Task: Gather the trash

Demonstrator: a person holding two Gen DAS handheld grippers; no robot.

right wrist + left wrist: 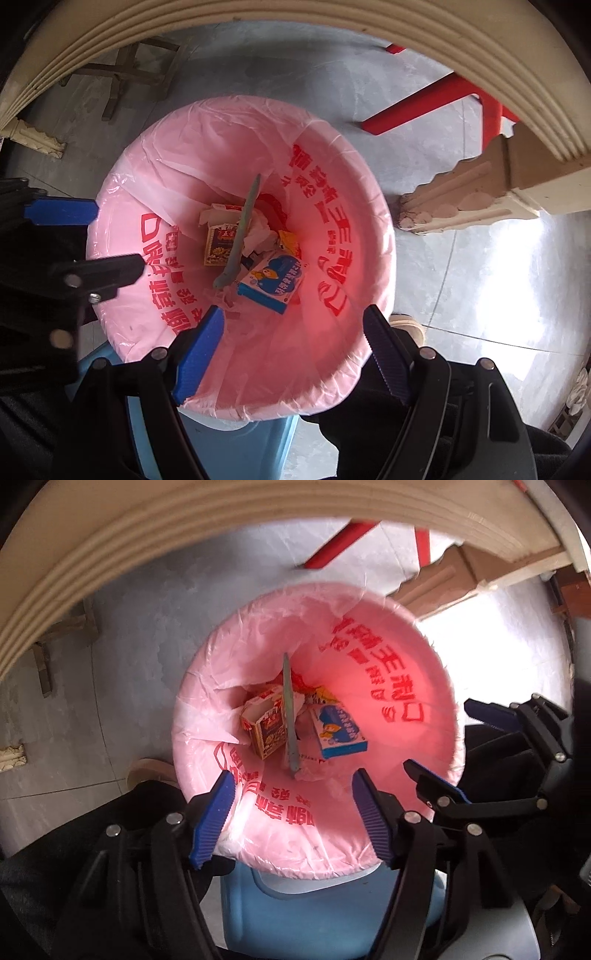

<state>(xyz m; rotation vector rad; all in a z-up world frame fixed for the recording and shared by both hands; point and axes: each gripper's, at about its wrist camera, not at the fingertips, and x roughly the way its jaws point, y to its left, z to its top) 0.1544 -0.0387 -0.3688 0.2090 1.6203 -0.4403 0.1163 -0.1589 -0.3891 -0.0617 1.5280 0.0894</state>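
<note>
A blue bin [295, 915] lined with a pink bag [406, 686] with red print sits on the floor below both grippers. Inside lie a brown-and-white carton [264, 727], a blue-and-white box [338, 733], a long grey-green stick [290, 716] and crumpled paper. My left gripper [291, 805] is open and empty above the near rim. My right gripper [295, 339] is open and empty above the bag [351, 229]; it also shows in the left wrist view [443, 738]. The carton [218, 243], box [271, 282] and stick [240, 236] show in the right wrist view.
A cream table edge [147, 535] arches overhead, with its carved leg [469, 199] to the right of the bin. A red stool's legs [424, 107] stand beyond the bin on the grey tiled floor [480, 280]. A wooden frame [129, 74] lies at far left.
</note>
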